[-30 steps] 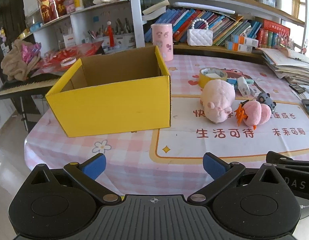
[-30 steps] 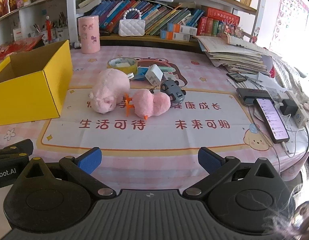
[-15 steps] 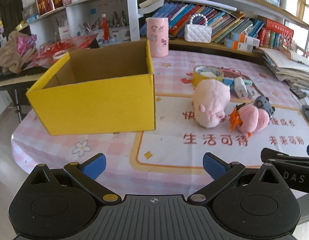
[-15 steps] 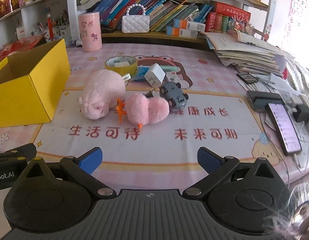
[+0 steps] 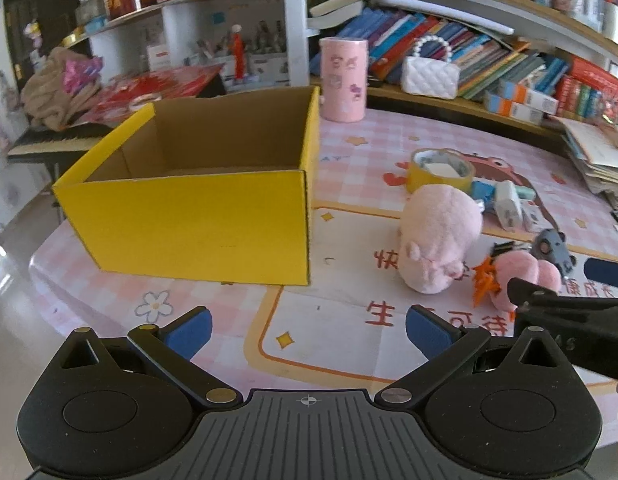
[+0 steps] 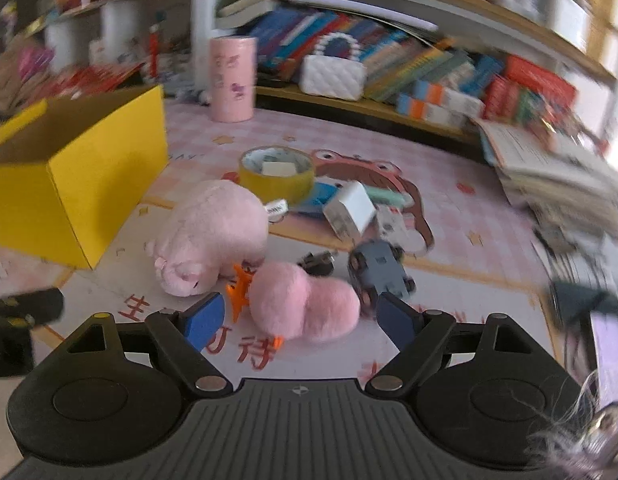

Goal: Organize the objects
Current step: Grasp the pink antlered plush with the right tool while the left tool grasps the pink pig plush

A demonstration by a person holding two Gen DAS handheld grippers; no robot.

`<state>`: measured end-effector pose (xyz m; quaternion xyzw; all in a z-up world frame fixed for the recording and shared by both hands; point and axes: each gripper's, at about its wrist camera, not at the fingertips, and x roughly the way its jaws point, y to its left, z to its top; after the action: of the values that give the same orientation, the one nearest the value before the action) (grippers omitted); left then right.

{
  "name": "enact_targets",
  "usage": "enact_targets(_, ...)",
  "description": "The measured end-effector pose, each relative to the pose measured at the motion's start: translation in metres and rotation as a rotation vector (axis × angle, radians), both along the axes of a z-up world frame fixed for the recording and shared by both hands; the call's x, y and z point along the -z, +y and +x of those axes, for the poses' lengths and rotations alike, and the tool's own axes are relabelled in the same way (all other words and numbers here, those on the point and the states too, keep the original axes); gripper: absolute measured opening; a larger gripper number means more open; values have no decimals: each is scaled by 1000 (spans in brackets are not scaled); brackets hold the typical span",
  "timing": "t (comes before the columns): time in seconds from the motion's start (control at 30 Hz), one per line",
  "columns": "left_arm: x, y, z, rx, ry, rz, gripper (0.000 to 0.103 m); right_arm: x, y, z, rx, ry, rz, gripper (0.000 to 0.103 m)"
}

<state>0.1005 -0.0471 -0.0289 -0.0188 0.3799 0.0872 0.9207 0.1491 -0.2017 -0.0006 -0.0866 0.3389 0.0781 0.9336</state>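
Note:
An open yellow cardboard box [image 5: 197, 216] stands empty on the left of the table; its corner shows in the right wrist view [image 6: 69, 196]. A pink plush pig [image 6: 213, 236] and a smaller pink plush with orange feet [image 6: 305, 304] lie beside it, with a grey toy car [image 6: 379, 270], a yellow tape roll [image 6: 275, 174] and small boxes [image 6: 349, 210] behind. My right gripper [image 6: 299, 320] is open, its blue pads on either side of the smaller plush, close to it. My left gripper [image 5: 307, 328] is open and empty over the tablecloth in front of the box.
A pink cylinder [image 5: 343, 78] and white handbag [image 5: 429, 76] stand at the back by bookshelves. Stacked papers [image 6: 557, 176] and a phone [image 6: 609, 344] lie at the right. The table's left edge [image 5: 41, 268] drops to the floor.
My right gripper has moved forward and down to the smaller pink plush, now between its open pads. My left gripper has shifted left and nearer the box.

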Motion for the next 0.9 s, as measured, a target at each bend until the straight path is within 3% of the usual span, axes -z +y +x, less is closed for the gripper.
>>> enact_targets(0.1,0,0,1,-33,8,9,103,8,10,12,-134,-6,-94,82)
enact_targets(0.23,-2,0,2,-73,4,23,103,25,20,21,-308,-17,-230,69)
enact_targets(0.4,-6,-5,5,-67,-27,2,103,43,14,37,-342,35,-262,52)
enact_targets(0.47,-8,-11,8,-39,-42,-15,103,39,7,38,-351,37,-229,44)
enact_targets(0.63,-15,-39,25,53,-96,1,103,2,-31,38,-229,32,30,44)
enact_targets(0.77,-8,-60,50,102,-66,-21,101,-18,-68,40,-84,-38,167,44)
enact_targets(0.9,6,-78,79,164,-23,-29,97,-31,-102,39,38,-52,263,44)
